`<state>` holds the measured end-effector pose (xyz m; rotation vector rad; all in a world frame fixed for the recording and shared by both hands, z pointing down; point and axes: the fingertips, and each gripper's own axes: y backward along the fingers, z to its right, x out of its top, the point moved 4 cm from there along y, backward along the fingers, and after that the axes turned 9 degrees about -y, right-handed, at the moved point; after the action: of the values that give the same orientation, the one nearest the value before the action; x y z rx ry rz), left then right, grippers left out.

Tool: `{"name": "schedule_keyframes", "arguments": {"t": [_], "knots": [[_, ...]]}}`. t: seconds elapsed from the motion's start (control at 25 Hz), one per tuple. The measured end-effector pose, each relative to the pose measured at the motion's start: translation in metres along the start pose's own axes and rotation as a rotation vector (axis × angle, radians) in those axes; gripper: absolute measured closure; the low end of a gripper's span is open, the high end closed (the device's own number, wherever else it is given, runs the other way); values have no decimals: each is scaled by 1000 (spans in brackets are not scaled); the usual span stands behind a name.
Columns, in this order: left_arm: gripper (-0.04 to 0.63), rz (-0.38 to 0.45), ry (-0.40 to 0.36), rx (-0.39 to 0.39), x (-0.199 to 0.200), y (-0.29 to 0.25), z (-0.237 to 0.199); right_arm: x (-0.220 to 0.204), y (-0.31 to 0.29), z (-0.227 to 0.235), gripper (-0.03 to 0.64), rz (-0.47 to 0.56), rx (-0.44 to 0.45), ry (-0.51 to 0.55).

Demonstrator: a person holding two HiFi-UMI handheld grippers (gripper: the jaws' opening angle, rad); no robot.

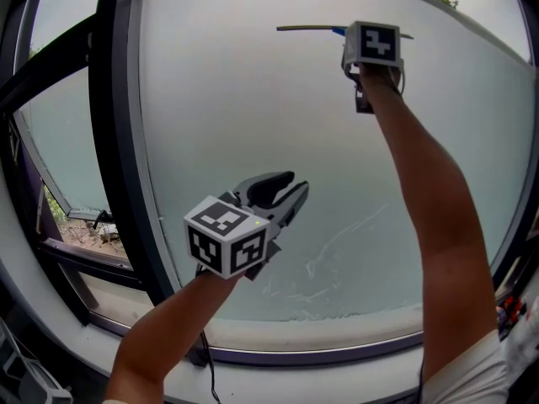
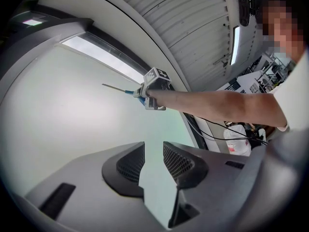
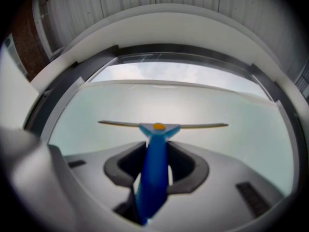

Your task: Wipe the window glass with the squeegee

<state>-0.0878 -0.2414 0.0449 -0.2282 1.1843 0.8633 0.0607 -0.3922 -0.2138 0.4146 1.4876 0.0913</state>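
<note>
In the head view, your right gripper (image 1: 360,55) is raised high against the window glass (image 1: 253,116), with your forearm (image 1: 425,192) stretched up to it. The squeegee (image 1: 307,29) sticks out past the jaws. Its thin blade lies almost level across the pane, reaching mostly to the left of the gripper, with a short end showing to its right. Your left gripper (image 1: 276,188) hovers lower down in front of the glass, well apart from the squeegee, and its jaws point up and away from you. Wet streaks (image 1: 337,251) mark the pane just beyond and below those jaws.

In the left gripper view, your left gripper (image 2: 153,161) has its jaws standing apart. Only pale glass shows in the gap between the meshed pads (image 2: 178,161). Far ahead of the jaws and above them, the right gripper (image 2: 148,98) holds the squeegee (image 2: 116,88), whose blade points leftward along the pane.

In the right gripper view, your right gripper (image 3: 157,167) has its jaws clamped on the squeegee's blue handle (image 3: 155,163). The handle's long axis runs straight out ahead from between the jaws. At its far end the blade (image 3: 193,125) lies crosswise, level, spreading evenly to either side of the jaws against the glass.
</note>
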Motion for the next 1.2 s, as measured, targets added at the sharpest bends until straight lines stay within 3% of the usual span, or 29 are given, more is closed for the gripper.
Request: {"name": "schedule_keyframes", "arguments": {"t": [1.2], "knots": [[455, -66, 85, -40, -38, 23, 29, -65, 25, 2, 472, -96, -21, -12]]}}
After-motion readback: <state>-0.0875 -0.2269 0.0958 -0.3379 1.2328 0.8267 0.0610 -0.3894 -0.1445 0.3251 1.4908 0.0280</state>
